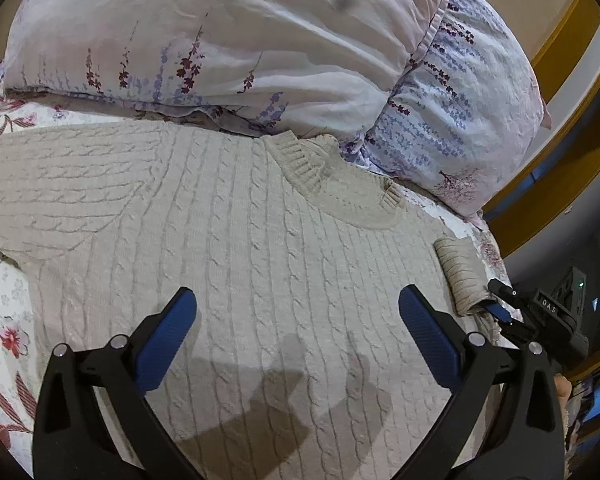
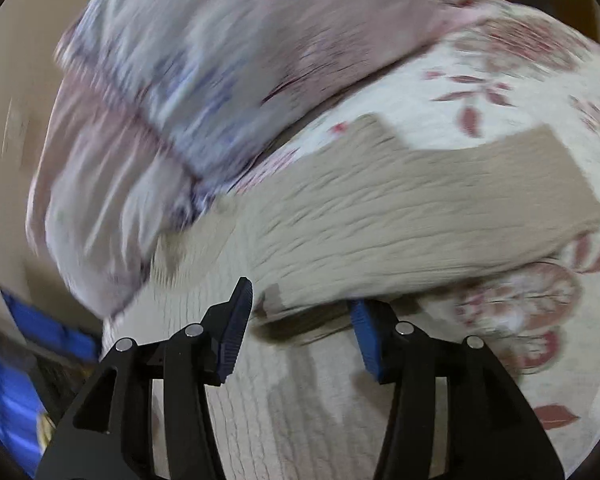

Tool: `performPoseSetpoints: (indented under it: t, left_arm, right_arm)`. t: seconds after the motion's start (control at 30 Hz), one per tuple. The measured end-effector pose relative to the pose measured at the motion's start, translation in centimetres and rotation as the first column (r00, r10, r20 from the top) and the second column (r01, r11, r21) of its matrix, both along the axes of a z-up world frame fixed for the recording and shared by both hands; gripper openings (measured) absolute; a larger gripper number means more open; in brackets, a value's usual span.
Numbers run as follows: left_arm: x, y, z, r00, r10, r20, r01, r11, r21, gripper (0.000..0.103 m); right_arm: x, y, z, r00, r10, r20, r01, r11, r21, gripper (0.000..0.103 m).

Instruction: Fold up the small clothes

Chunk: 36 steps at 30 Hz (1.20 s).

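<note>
Left wrist view gives me the clearest read: my left hand-held gripper [image 1: 298, 308] hangs above the chest of the cream cable-knit sweater [image 1: 228, 240], its 2 blue pads wide apart with nothing between them. The sweater lies front-up on the floral bed sheet [image 1: 8, 320], collar toward the pillows [image 1: 228, 40], body running from collar back toward me.

At the right edge of that view a ribbed cuff [image 1: 458, 276] lies on the sweater's side, with my right hand-held gripper [image 1: 500, 304] just at its near end — whether the pads touch it I cannot tell there. Right wrist view, blurred, shows the right jaws parted and pressing on nothing, a sleeve [image 2: 440, 216] stretching away across the sheet ahead and to the right.

So the next move turns on this — the cuff sits to the right of my left gripper, long axis roughly along the body, and the right hand is far nearer it.
</note>
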<state>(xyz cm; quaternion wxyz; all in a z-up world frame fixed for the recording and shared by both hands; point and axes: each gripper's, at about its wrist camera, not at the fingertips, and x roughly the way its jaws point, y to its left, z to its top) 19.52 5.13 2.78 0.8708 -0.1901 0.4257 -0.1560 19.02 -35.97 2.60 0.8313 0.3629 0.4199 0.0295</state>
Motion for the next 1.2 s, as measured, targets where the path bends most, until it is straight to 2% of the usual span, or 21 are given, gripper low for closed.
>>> performPoseSetpoints:
  t: [0.17, 0.27, 0.3, 0.4, 0.47, 0.5, 0.57, 0.63, 0.7, 0.77, 0.8, 0.83, 0.9, 0.93, 1.0, 1.03, 1.07, 1.13, 1.17, 1.2]
  left_arm:
    - [0.1, -0.8, 0.0, 1.000, -0.028, -0.003, 0.028, 1.000, 0.014, 0.098]
    - [0.2, -1.2, 0.0, 0.999, -0.040, 0.000, 0.040, 0.999, 0.009, 0.098]
    - [0.2, -1.2, 0.0, 0.999, -0.042, 0.000, 0.042, 0.999, 0.006, 0.098]
    - [0.4, -1.1, -0.1, 0.999, -0.043, -0.005, 0.043, 0.999, -0.006, 0.095]
    - [0.4, -0.7, -0.1, 0.999, -0.037, -0.008, 0.037, 0.999, -0.017, 0.093]
    - [0.4, -0.4, -0.1, 0.999, -0.032, -0.010, 0.032, 0.999, -0.026, 0.092]
    - [0.5, 0.2, -0.1, 1.000, -0.020, -0.012, 0.019, 0.999, -0.045, 0.091]
    - [0.5, 0.7, -0.1, 1.000, -0.007, -0.016, 0.006, 0.997, -0.071, 0.088]
    - [0.6, 1.1, -0.2, 1.000, 0.000, -0.025, -0.003, 0.994, -0.113, 0.085]
    - [0.7, 1.5, -0.4, 0.999, 0.004, -0.042, -0.011, 0.987, -0.159, 0.084]
    - [0.8, 1.5, -0.5, 0.999, 0.003, -0.053, -0.012, 0.984, -0.180, 0.083]
    - [0.8, 1.5, -0.7, 0.998, -0.001, -0.064, -0.012, 0.981, -0.191, 0.083]
    - [0.9, 1.3, -1.0, 0.996, -0.013, -0.090, -0.006, 0.977, -0.215, 0.081]
    - [0.9, 1.2, -1.2, 0.995, -0.020, -0.099, -0.003, 0.974, -0.225, 0.080]
    - [0.8, 1.0, -1.6, 0.992, -0.034, -0.119, 0.004, 0.969, -0.247, 0.078]
    - [0.9, 0.8, -1.7, 0.992, -0.037, -0.124, 0.004, 0.968, -0.252, 0.077]
    - [1.0, 0.7, -1.8, 0.990, -0.039, -0.132, 0.004, 0.967, -0.256, 0.076]
    - [1.4, 0.4, -2.1, 0.987, -0.042, -0.153, -0.001, 0.964, -0.267, 0.069]
    - [1.6, 0.3, -2.3, 0.985, -0.037, -0.167, -0.011, 0.961, -0.276, 0.067]
    - [1.8, 0.3, -2.4, 0.984, -0.033, -0.177, -0.018, 0.959, -0.282, 0.062]
  right_arm:
    - [-0.8, -4.3, -1.0, 0.986, -0.164, -0.021, 0.165, 0.979, 0.116, 0.047]
    - [-1.1, -5.7, -1.4, 0.972, -0.232, -0.030, 0.234, 0.963, 0.130, 0.042]
    - [-1.0, -6.2, -1.4, 0.962, -0.268, -0.047, 0.271, 0.957, 0.107, 0.042]
    - [-0.9, -6.8, -1.1, 0.942, -0.329, -0.063, 0.330, 0.944, 0.016, 0.015]
    - [-0.6, -6.4, 0.1, 0.943, -0.330, -0.031, 0.327, 0.942, -0.079, 0.011]
    - [-0.4, -5.2, 1.6, 0.950, -0.311, 0.024, 0.311, 0.938, -0.152, 0.010]
    - [0.1, -2.1, 4.6, 0.965, -0.226, 0.134, 0.254, 0.934, -0.253, 0.009]
    - [0.7, 1.2, 6.7, 0.971, -0.118, 0.208, 0.178, 0.939, -0.294, 0.009]
    - [1.6, 6.2, 8.4, 0.963, 0.055, 0.265, 0.039, 0.942, -0.334, 0.009]
    - [2.5, 10.9, 8.3, 0.938, 0.242, 0.247, -0.146, 0.925, -0.351, 0.010]
    - [3.3, 14.6, 7.2, 0.902, 0.391, 0.183, -0.312, 0.883, -0.350, 0.015]
    - [3.6, 16.3, 6.5, 0.880, 0.453, 0.145, -0.385, 0.857, -0.342, 0.028]
    - [3.6, 19.1, 4.5, 0.836, 0.545, 0.070, -0.497, 0.804, -0.328, 0.044]
    - [3.2, 19.5, 3.8, 0.834, 0.549, 0.057, -0.504, 0.800, -0.327, 0.046]
    - [2.6, 18.4, 3.3, 0.850, 0.523, 0.058, -0.488, 0.824, -0.287, 0.052]
    - [2.6, 17.4, 3.2, 0.869, 0.491, 0.057, -0.464, 0.849, -0.251, 0.055]
    - [2.3, 15.4, 3.0, 0.898, 0.436, 0.054, -0.419, 0.887, -0.194, 0.055]
    - [1.8, 12.1, 2.6, 0.938, 0.345, 0.039, -0.339, 0.934, -0.111, 0.055]
    - [1.3, 9.5, 2.1, 0.965, 0.261, 0.019, -0.260, 0.964, -0.051, 0.055]
    - [0.6, 7.6, 1.5, 0.979, 0.204, 0.003, -0.204, 0.979, -0.013, 0.055]
